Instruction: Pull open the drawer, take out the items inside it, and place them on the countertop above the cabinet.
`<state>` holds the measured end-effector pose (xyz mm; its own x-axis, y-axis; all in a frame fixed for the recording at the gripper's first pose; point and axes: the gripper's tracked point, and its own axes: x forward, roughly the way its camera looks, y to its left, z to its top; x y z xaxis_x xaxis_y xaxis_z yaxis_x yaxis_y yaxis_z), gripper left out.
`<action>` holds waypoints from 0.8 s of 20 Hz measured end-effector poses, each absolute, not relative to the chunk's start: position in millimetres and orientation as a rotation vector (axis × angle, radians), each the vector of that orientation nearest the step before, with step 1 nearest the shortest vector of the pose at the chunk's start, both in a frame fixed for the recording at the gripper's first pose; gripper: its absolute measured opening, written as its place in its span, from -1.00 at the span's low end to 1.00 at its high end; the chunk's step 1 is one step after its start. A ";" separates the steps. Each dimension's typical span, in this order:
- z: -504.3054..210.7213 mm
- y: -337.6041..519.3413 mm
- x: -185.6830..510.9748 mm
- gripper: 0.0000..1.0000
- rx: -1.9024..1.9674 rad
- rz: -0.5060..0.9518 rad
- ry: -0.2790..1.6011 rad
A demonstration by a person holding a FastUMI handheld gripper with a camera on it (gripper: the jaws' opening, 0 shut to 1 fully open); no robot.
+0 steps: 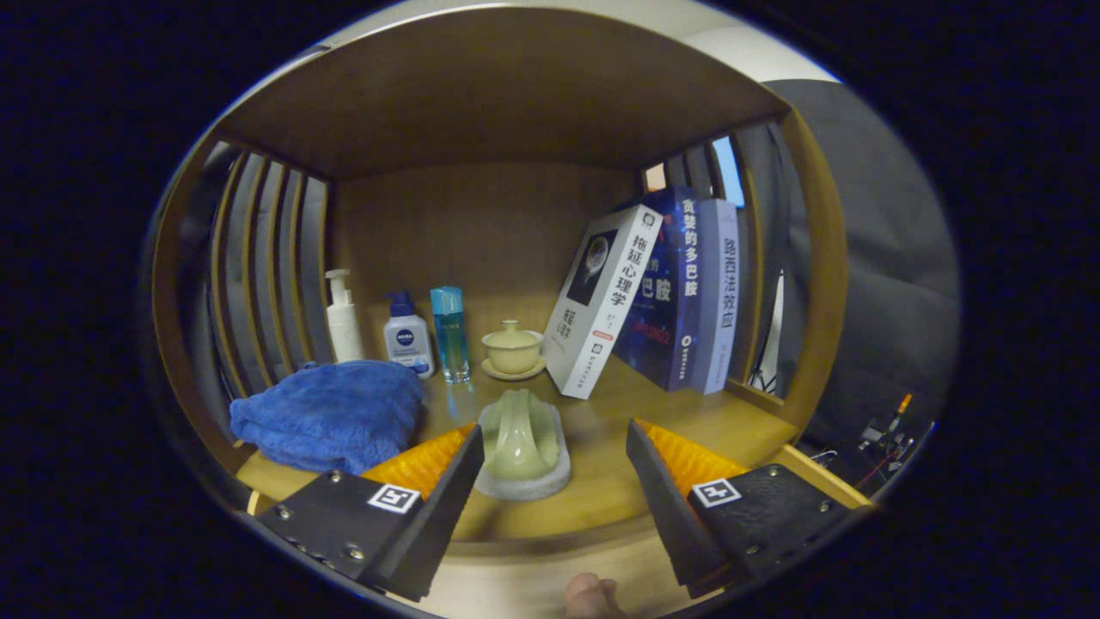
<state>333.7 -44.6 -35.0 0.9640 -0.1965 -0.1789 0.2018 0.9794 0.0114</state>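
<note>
Gripper point(550, 460) is up at the wooden worktop point(601, 481) of the cabinet, jaws wide apart, clamped on nothing. Between the jaws, nearer the left one, sits a pale green ceramic piece with a curved handle-like top on a round grey-white base point(522, 447), resting on the worktop; can't tell if the left finger point(430, 481) touches it, the right finger point(670, 490) is clearly apart from it. The piece looks a bit motion-blurred.

Beyond the jaws, at the back of the wooden alcove: a small yellow-green lidded tea bowl on a saucer point(513, 350), upright. To its left a clear blue bottle with a blue cap point(450, 334), then a white squat bottle with a dark blue cap point(406, 340), then a white pump bottle point(343, 316) by the slatted side wall point(258, 266). In front of the bottles, just ahead of the left finger, a crumpled blue towel point(331, 414) lies on the worktop.

On the right, three books: a white book point(601, 301) tilted, leaning on a dark blue book point(666, 292), and a pale grey-blue book point(718, 297) upright beside it, near the right slats.

A fingertip of a person point(589, 597) shows below, between the jaws. No drawer visible here.
</note>
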 end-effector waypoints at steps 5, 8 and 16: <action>-18.7 -31.0 255.5 0.99 0.051 -0.112 0.188; -5.4 -34.8 202.0 0.99 0.043 -0.084 0.188; 10.1 -23.1 63.6 0.99 0.039 -0.010 0.103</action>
<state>63.6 -23.1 10.1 0.9946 -0.0079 -0.1030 0.0119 0.9992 0.0384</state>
